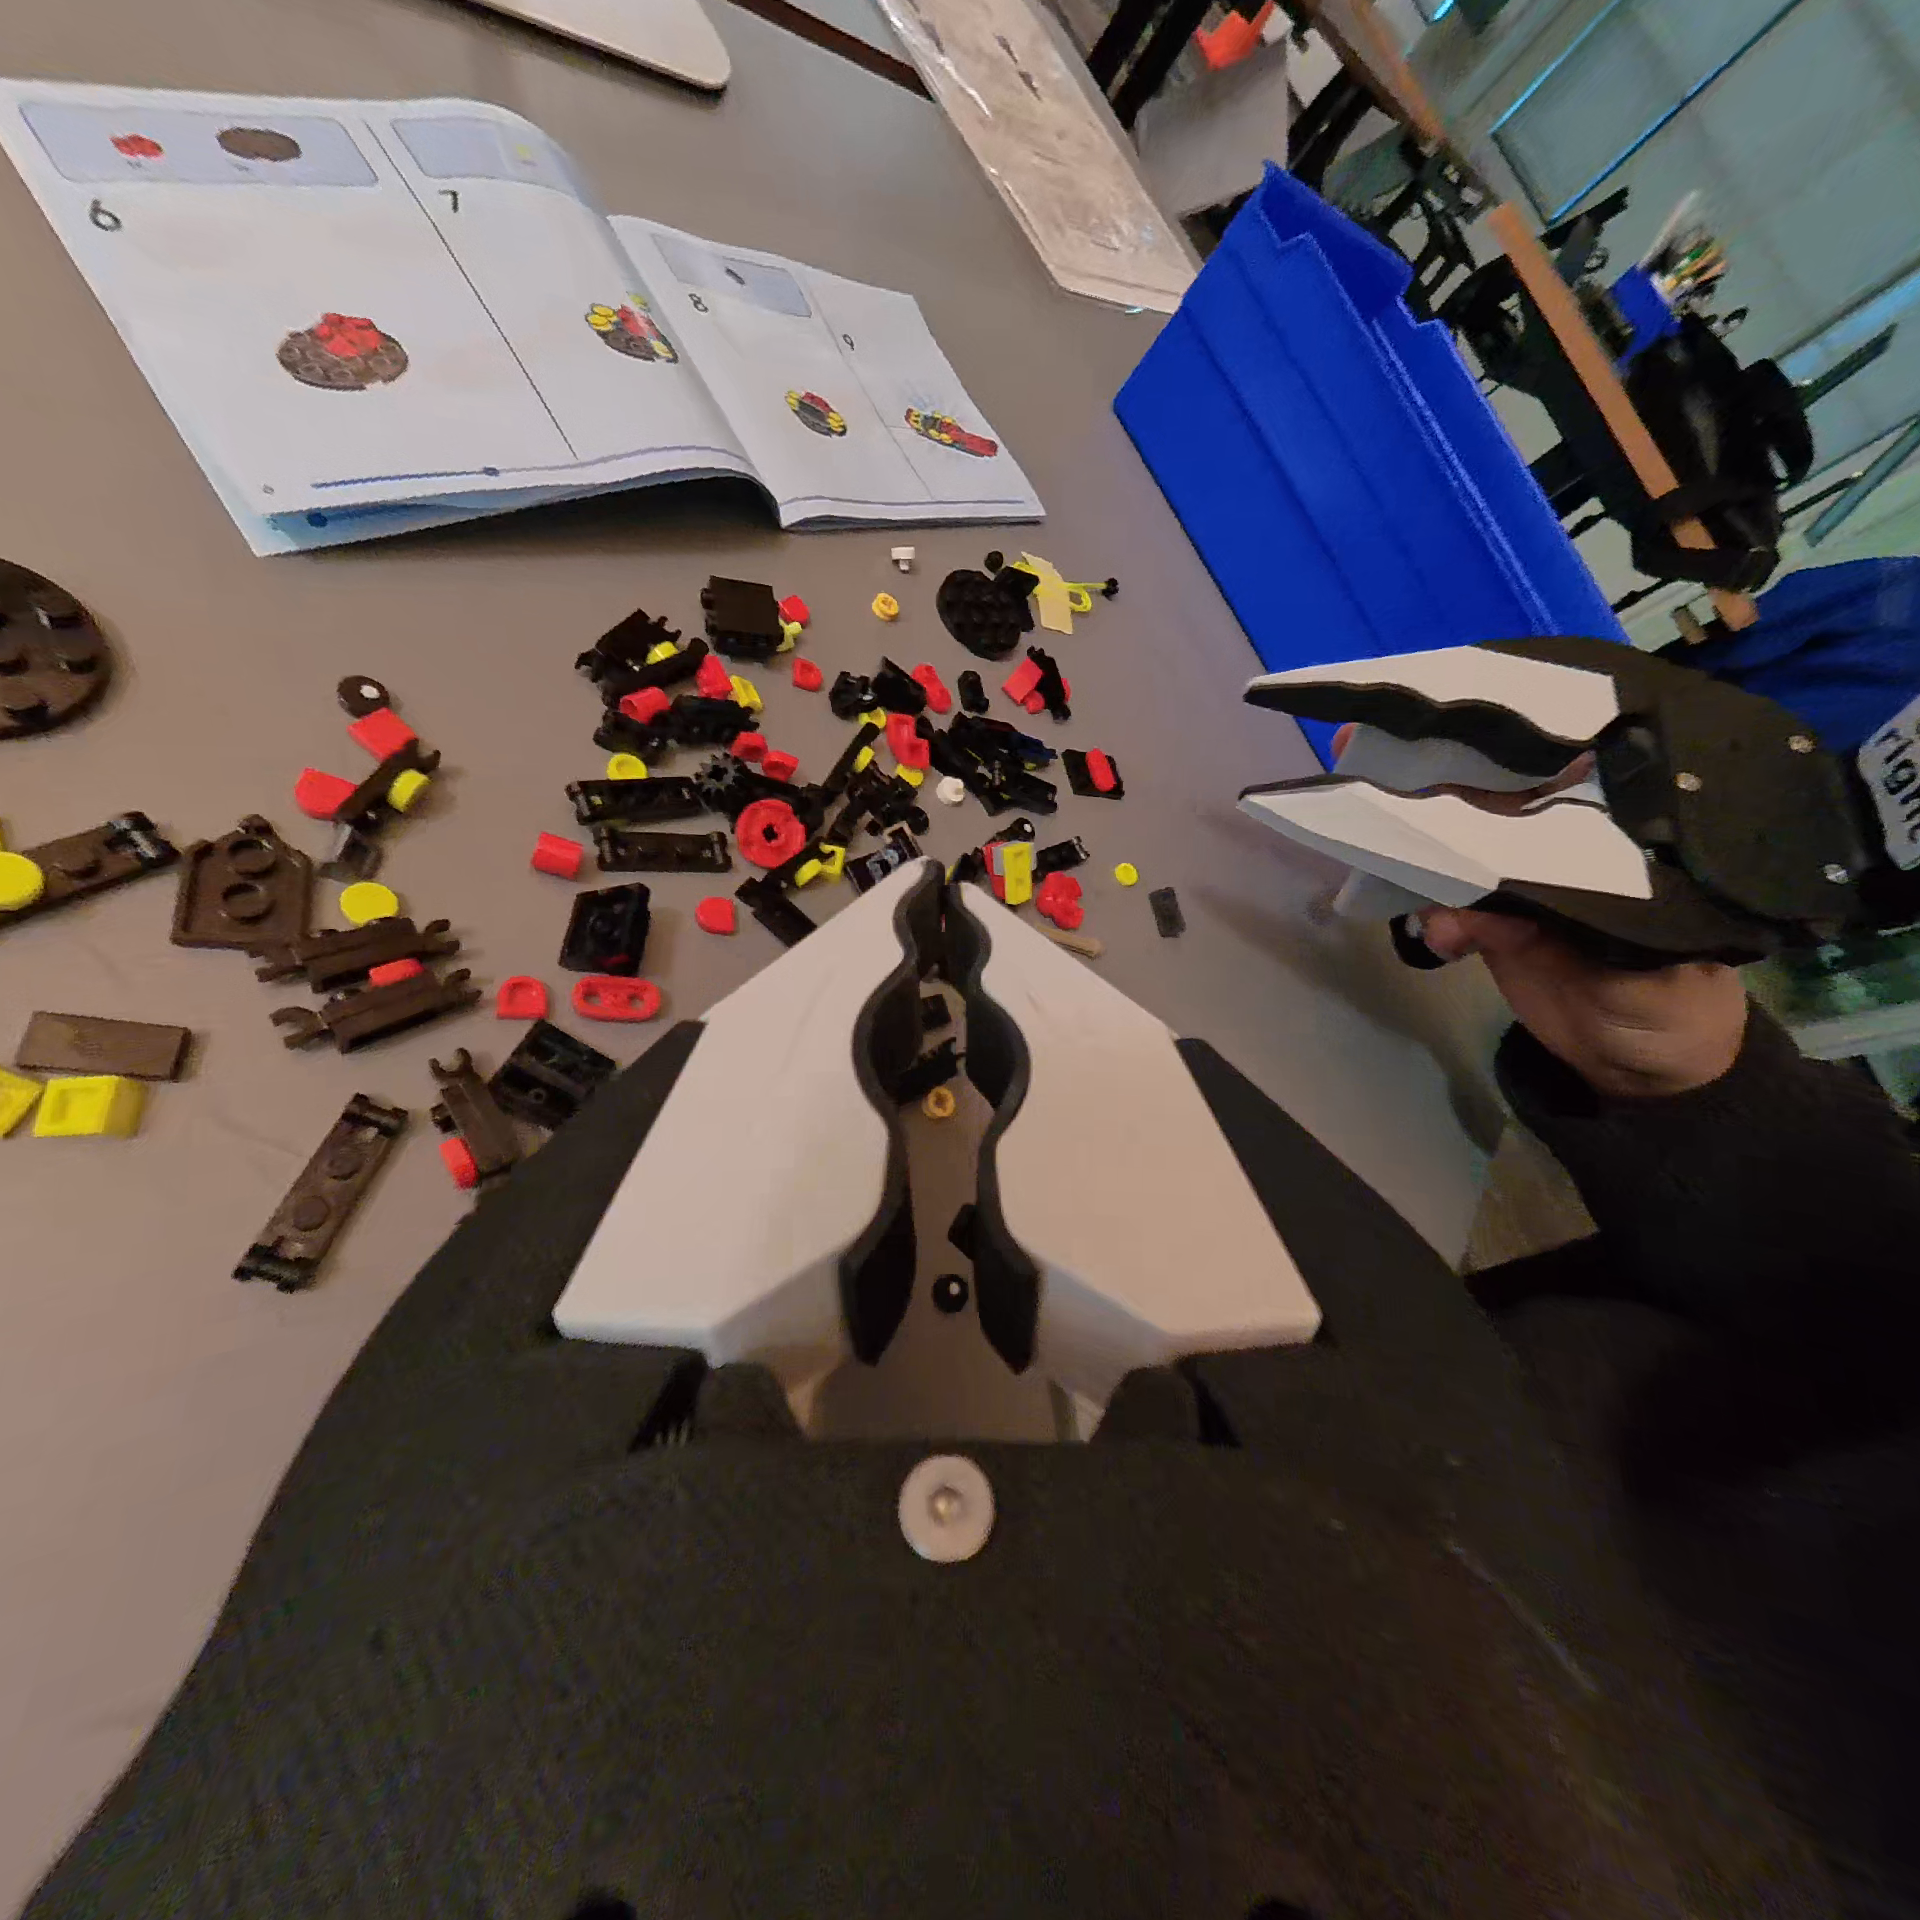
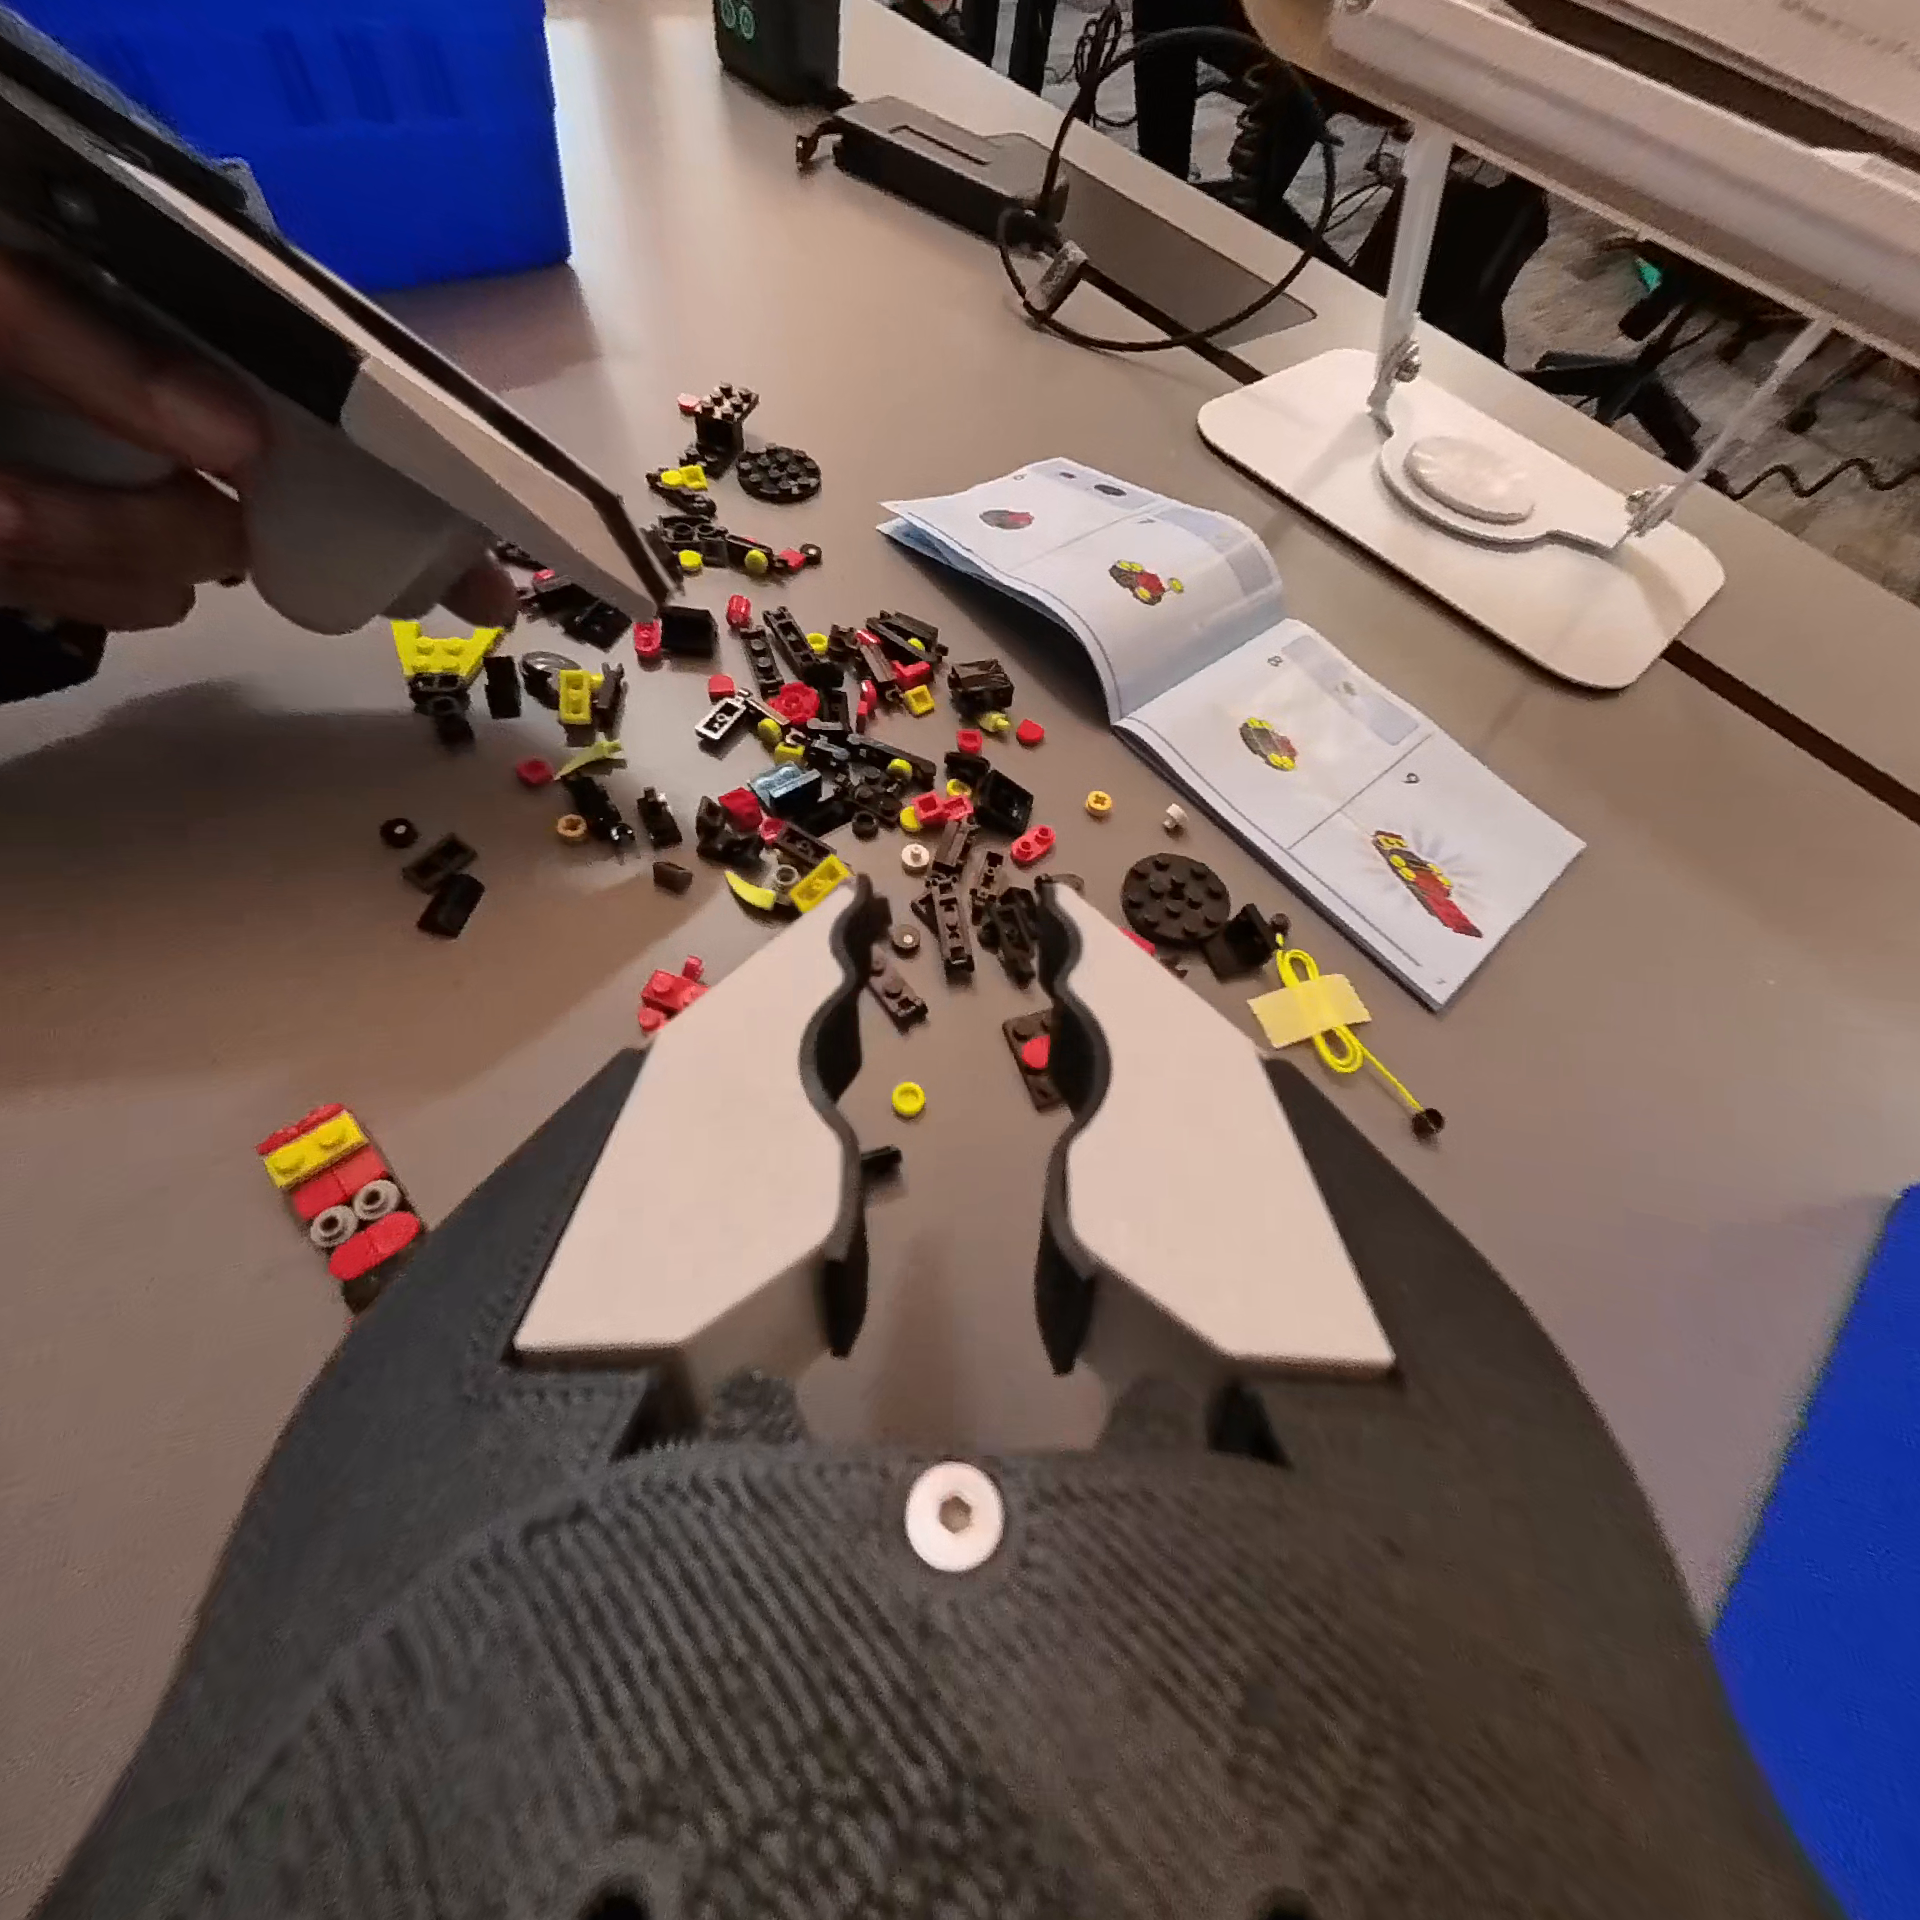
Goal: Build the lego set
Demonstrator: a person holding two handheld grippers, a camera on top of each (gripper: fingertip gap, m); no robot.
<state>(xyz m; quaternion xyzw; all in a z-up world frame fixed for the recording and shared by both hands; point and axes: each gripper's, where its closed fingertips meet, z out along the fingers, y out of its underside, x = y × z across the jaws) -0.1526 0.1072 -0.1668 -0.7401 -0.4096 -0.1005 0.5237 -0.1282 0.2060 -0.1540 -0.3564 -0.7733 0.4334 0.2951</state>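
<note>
Grey desk [image 1: 156, 1455] filled both views. Open instruction booklet [image 1: 436, 343] lay upper left of the left wrist view. Loose lego pieces [image 1: 831, 769] were scattered mid-frame below it. Left gripper [image 1: 943, 883] had jaws together, tips at a small black piece [image 2: 688, 628]. Right gripper [image 2: 956, 899] had jaws apart, empty.

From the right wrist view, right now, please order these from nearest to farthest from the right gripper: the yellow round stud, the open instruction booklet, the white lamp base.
Measured from the right gripper:
1. Yellow round stud, between its fingers.
2. Instruction booklet, ahead to the right.
3. White lamp base, beyond the booklet, far right.
</note>
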